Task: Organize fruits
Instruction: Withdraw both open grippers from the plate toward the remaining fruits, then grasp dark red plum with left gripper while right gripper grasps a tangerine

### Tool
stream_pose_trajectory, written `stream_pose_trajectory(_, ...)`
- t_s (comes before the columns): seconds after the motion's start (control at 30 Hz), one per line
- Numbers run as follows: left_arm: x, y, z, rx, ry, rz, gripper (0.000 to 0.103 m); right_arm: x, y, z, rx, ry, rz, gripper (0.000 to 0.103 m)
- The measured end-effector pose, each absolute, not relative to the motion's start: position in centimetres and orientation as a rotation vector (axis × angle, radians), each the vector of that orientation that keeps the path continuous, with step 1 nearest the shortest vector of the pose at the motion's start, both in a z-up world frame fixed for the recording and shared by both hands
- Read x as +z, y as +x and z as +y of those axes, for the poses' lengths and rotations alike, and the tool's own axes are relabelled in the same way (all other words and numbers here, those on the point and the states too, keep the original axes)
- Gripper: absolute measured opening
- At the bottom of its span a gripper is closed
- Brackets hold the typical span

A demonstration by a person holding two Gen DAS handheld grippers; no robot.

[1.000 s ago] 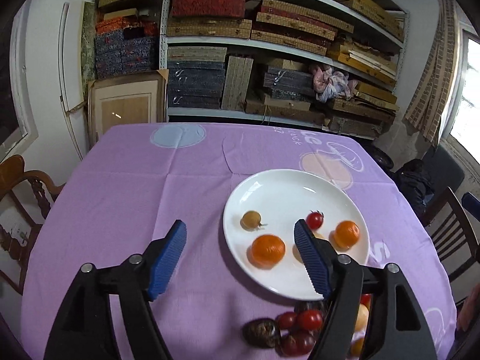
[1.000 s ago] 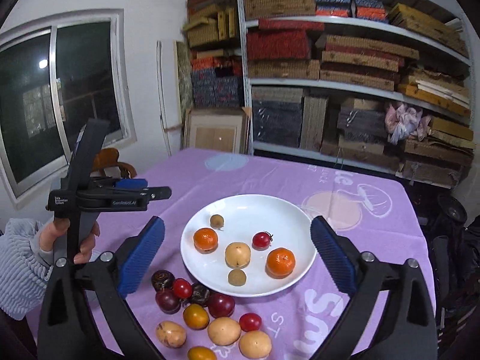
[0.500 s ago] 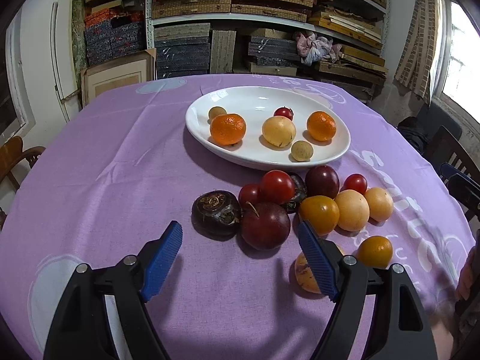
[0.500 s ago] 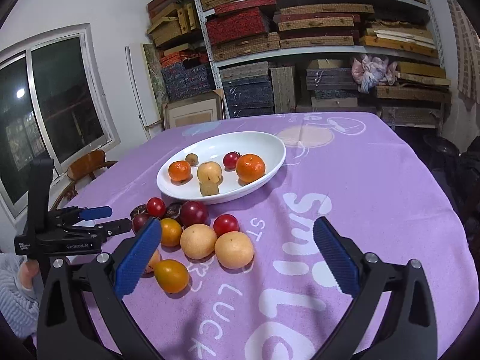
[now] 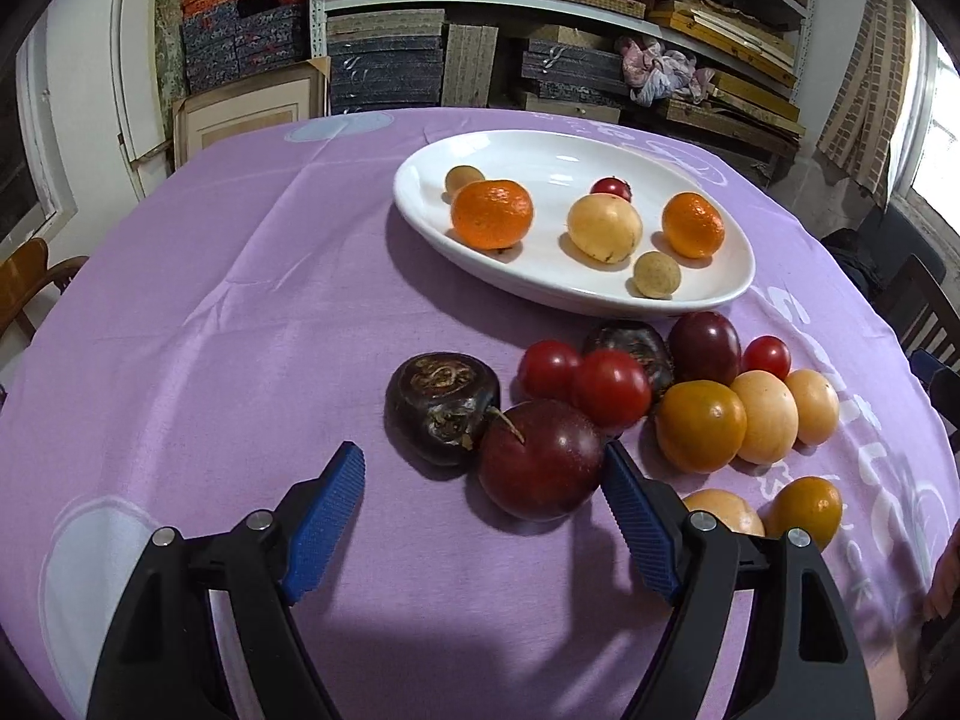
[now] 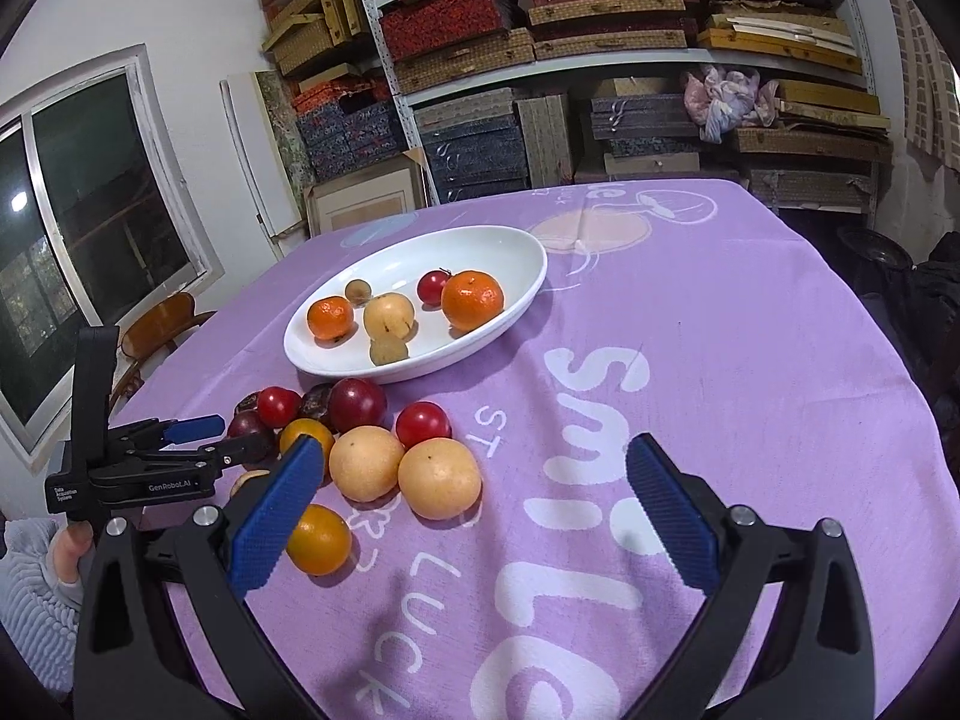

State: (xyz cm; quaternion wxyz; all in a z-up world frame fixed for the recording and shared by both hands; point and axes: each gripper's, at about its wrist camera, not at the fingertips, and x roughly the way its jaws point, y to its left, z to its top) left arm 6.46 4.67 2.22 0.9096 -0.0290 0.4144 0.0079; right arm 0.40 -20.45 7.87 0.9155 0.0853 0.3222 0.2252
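A white plate (image 5: 540,156) (image 6: 516,252) on the purple tablecloth holds two oranges, a yellow fruit, a cherry tomato and two small brown fruits. Several loose fruits lie in front of it. My left gripper (image 5: 483,477) is open, low over the cloth; a dark red plum (image 5: 540,459) sits between its fingertips, close to the right finger (image 5: 636,522). A dark wrinkled fruit (image 5: 441,405) touches the plum. My right gripper (image 6: 468,486) is open and empty, above two pale yellow fruits (image 6: 438,477). The left gripper also shows in the right wrist view (image 6: 198,438).
Red tomatoes (image 5: 609,387), orange tomatoes (image 5: 702,426) and yellow fruits (image 5: 765,414) crowd the cloth right of the plum. Shelves of stacked boxes (image 5: 540,30) stand behind the table. Wooden chairs (image 5: 30,282) stand at the table's sides.
Both grippers have dropped lower and moved forward toward the loose fruits. The left gripper now has the plum between its open fingers.
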Motion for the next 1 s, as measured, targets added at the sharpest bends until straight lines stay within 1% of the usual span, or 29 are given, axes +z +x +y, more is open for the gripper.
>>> stream_pose_trajectory(0.13, 1.9, 5.5, 6.7, 0.027, -0.086, 0.878, 0.081, 7.7, 0.5, -20.5, 0.470, 0.186, 0.675, 0.099)
stream_pose_trajectory(0.23, 2.2, 4.9, 7.5, -0.018, -0.136, 0.858, 0.081, 7.5, 0.6, -20.2, 0.477, 0.172, 0.684, 0.099)
stream_pose_trajectory(0.47, 2.4, 3.8, 6.2, -0.039, -0.085, 0.849, 0.081, 7.2, 0.5, -19.5, 0.495, 0.148, 0.699, 0.099)
stream_pose_trajectory(0.7, 2.0, 1.9, 6.7, -0.064, -0.085, 0.903, 0.081, 7.2, 0.4, -19.5, 0.504, 0.154, 0.705, 0.099)
stream_pose_trajectory(0.8, 2.1, 0.6, 7.1, -0.068, -0.043, 0.914, 0.081, 7.1, 0.4, -19.3, 0.513, 0.151, 0.716, 0.099)
stream_pose_trajectory(1.0, 2.4, -1.3, 7.4, -0.083, -0.030, 0.844, 0.081, 6.9, 0.1, -18.6, 0.527, 0.122, 0.720, 0.099)
